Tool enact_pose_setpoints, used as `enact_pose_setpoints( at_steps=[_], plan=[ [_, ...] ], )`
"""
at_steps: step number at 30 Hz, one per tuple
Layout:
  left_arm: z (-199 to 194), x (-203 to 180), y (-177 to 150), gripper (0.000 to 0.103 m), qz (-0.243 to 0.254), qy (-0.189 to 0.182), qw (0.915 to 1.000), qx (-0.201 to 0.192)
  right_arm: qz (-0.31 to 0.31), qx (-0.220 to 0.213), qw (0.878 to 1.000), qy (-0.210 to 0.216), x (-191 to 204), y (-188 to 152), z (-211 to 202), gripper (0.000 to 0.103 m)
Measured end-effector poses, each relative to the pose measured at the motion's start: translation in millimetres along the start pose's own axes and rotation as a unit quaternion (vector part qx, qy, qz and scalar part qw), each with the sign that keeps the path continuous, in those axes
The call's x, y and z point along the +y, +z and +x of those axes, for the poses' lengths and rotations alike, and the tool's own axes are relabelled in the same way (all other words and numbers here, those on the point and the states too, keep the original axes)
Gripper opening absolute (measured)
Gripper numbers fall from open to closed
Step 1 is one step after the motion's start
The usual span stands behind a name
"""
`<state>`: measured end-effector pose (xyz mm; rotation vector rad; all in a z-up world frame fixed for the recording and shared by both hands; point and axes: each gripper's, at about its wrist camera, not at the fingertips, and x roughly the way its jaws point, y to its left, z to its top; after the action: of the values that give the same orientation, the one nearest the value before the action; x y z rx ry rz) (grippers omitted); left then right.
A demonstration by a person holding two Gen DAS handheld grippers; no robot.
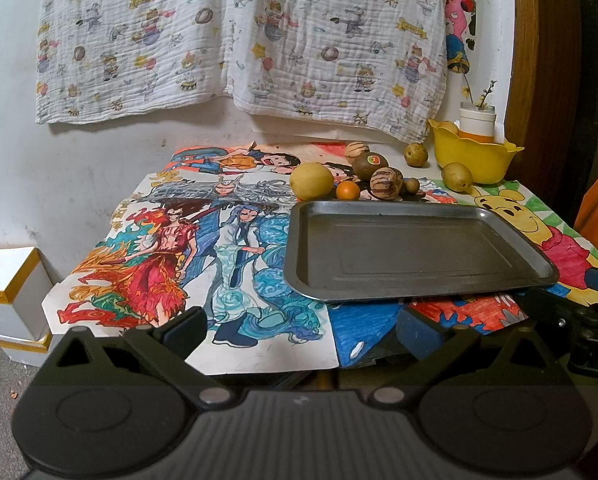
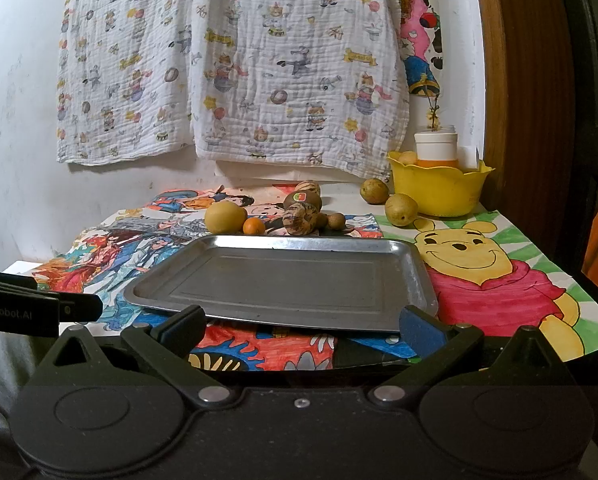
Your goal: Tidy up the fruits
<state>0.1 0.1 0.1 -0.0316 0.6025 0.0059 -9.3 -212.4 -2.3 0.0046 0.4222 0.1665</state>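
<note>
Left wrist view. Metal tray [image 1: 415, 252], rectangular, dull grey, rounded corners and raised rim, bare inside, right of centre on coloured cartoon drawings [image 1: 203, 256] covering the table. Fruit cluster touching or just beyond the tray's far rim, upper centre of frame: large yellow-green round fruit [image 1: 311, 181]; small orange citrus [image 1: 348, 191] just beside it; two tan fruits with dark stripes, one near [image 1: 386, 185] and one farther back [image 1: 356, 151]; brown oval fruit with a red-and-green sticker [image 1: 369, 164]; small brown round fruit [image 1: 411, 186]. Two dull greenish-brown fruits apart at upper right, one [image 1: 416, 154] near the wall, one [image 1: 457, 176] against the yellow scalloped bowl [image 1: 473, 158]. White-and-orange jar [image 1: 477, 124] with a twig standing in the bowl. Left gripper [image 1: 301, 330] at bottom of frame, jaws wide apart, nothing between the blue pads.

Right wrist view. Same tray [image 2: 287, 284] at centre, fruit along its far rim. Right gripper [image 2: 301, 322] at bottom, jaws wide, holding nothing; blue pads level with the tray's near edge. Printed white cloth [image 2: 235, 60] hanging on the wall across the top of frame.
</note>
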Motion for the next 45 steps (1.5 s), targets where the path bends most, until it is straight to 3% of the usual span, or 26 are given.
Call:
enact_pose_setpoints(
  at_steps=[39, 45],
  plan=[
    [4, 3, -1, 0.103, -0.003, -0.001, 1.0000, 0.005, -0.001, 0.003, 1.000, -0.003, 0, -3, 3, 0.103],
    [15, 14, 11, 0.102, -0.015, -0.013, 0.9998, 0.010, -0.015, 0.004, 1.000, 0.000, 0, 6, 12, 0.103]
  ],
)
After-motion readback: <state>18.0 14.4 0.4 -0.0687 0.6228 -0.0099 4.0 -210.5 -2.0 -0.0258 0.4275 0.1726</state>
